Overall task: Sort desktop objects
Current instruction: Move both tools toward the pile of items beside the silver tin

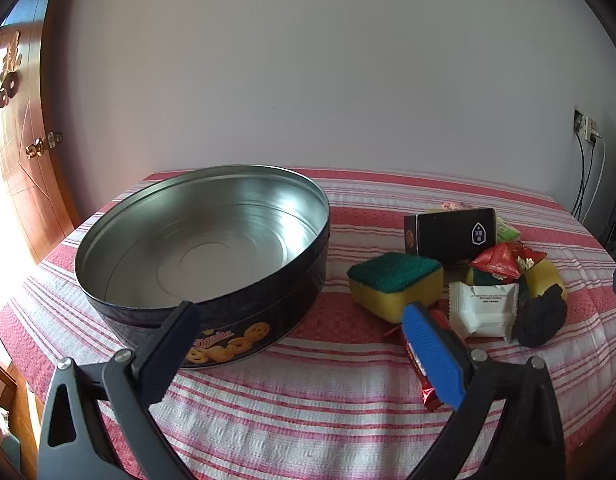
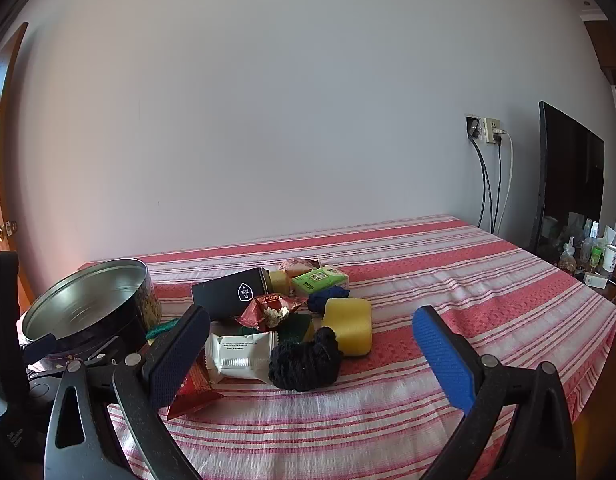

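Note:
An open round cookie tin [image 1: 204, 240] stands at the left of the striped cloth, nothing inside; it also shows in the right wrist view [image 2: 88, 304]. Beside it lies a pile: a green-topped yellow sponge [image 1: 395, 284], a black box [image 1: 451, 234], a white packet [image 1: 483, 308], red wrappers [image 1: 499, 264], black yarn [image 1: 541, 318] and a yellow sponge [image 2: 347, 326]. My left gripper [image 1: 304, 316] is open and holds nothing, between tin and pile. My right gripper [image 2: 313, 322] is open and holds nothing, just short of the black yarn [image 2: 304, 362].
A green packet [image 2: 317, 278] and a blue yarn ball [image 2: 327, 296] lie at the back of the pile. A red wrapper [image 2: 192, 390] lies by my right gripper's left finger. A wall runs behind the table; a monitor [image 2: 567, 184] and bottles stand at the far right.

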`<state>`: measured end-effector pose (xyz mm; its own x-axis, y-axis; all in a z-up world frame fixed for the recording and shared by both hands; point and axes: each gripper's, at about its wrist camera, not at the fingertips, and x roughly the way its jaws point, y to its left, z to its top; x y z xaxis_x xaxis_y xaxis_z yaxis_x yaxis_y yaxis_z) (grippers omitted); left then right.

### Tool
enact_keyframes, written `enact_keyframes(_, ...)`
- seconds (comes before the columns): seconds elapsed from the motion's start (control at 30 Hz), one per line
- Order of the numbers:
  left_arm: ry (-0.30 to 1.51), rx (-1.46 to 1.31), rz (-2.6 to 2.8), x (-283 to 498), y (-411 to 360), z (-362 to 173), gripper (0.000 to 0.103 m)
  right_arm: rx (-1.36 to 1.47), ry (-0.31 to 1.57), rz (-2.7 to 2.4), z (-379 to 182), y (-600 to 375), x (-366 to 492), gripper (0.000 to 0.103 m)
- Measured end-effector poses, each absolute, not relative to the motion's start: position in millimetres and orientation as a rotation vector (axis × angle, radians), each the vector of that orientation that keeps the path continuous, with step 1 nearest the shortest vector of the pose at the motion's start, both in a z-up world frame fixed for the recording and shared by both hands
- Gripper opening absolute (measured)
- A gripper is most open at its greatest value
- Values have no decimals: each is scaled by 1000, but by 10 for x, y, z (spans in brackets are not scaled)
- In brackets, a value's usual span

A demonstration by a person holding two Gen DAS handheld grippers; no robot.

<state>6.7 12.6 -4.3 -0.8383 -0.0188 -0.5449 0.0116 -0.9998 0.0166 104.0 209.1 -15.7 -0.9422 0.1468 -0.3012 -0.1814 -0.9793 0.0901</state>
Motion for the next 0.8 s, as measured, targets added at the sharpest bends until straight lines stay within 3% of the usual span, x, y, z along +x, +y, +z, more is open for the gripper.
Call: enact_keyframes(0.8, -66, 923, -3008, 77, 178, -158, 102, -473, 175, 2911, -171, 2141, 992, 103)
